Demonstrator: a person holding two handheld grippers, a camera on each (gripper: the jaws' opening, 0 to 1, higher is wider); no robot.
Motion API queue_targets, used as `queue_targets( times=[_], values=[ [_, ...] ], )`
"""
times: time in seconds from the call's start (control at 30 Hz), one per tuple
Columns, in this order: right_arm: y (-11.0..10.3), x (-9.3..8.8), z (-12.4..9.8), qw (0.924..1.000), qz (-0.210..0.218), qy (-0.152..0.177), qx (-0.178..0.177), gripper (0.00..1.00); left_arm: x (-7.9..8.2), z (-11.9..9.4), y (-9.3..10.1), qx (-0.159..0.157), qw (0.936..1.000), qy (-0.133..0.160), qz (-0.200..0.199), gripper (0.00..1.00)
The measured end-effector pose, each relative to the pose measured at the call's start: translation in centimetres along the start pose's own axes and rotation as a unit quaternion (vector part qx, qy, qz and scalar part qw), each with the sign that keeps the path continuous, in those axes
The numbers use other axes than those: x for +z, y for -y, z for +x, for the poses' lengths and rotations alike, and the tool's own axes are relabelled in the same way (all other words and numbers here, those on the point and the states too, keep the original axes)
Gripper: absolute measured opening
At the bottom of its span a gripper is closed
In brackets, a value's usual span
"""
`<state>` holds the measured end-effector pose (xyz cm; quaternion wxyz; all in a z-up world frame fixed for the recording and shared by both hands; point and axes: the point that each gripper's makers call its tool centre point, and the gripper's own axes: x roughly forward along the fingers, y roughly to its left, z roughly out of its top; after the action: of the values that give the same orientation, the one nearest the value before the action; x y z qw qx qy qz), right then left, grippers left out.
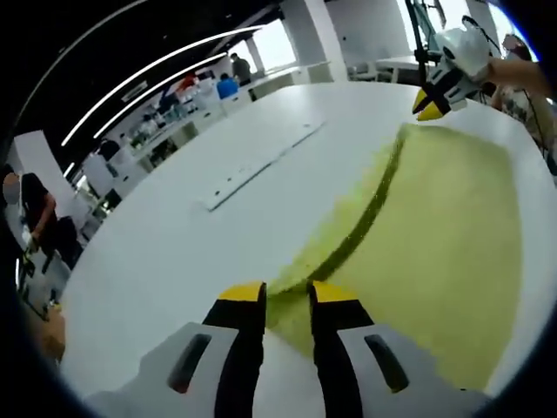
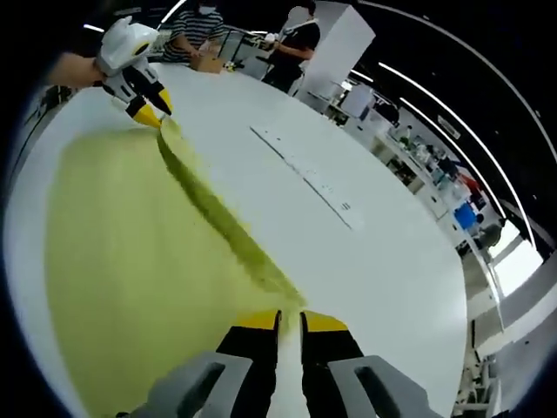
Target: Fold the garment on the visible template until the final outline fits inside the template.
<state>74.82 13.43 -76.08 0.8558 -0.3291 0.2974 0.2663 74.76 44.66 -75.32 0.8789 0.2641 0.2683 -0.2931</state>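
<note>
A yellow-green garment (image 1: 435, 235) (image 2: 130, 252) lies spread on the white table (image 1: 174, 252) (image 2: 383, 279). One long edge is lifted and stretched taut between the two grippers, forming a raised ridge. My left gripper (image 1: 287, 294) is shut on one end of that edge; it appears in the right gripper view at the far end (image 2: 152, 111), held by a hand. My right gripper (image 2: 291, 320) is shut on the other end and appears in the left gripper view far off (image 1: 428, 106). A long flat white strip with small marks (image 1: 261, 165) (image 2: 305, 178) lies on the table beside the garment.
The table's rounded edge (image 1: 96, 235) (image 2: 452, 287) runs past the strip. Beyond it are desks and several people (image 2: 200, 26) (image 1: 35, 209), a white pillar (image 2: 335, 43) and a small brown box (image 2: 209, 61) at the table's far end.
</note>
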Motion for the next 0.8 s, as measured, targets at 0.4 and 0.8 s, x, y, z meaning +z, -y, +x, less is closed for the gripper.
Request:
queue_targets(
  times=[0.4, 0.8],
  values=[
    [-0.3, -0.7, -0.5, 0.9951, 0.098, 0.002, 0.012, 0.37, -1.1, -1.1, -1.5, 0.032, 0.9978, 0.008, -0.058, 0.51],
    [-2.9, 0.0, -3.9, 0.9736, 0.211, 0.042, 0.076, 0.73, 0.0, -4.3, 0.0, -0.004, 0.9877, 0.066, -0.142, 0.73]
  ],
)
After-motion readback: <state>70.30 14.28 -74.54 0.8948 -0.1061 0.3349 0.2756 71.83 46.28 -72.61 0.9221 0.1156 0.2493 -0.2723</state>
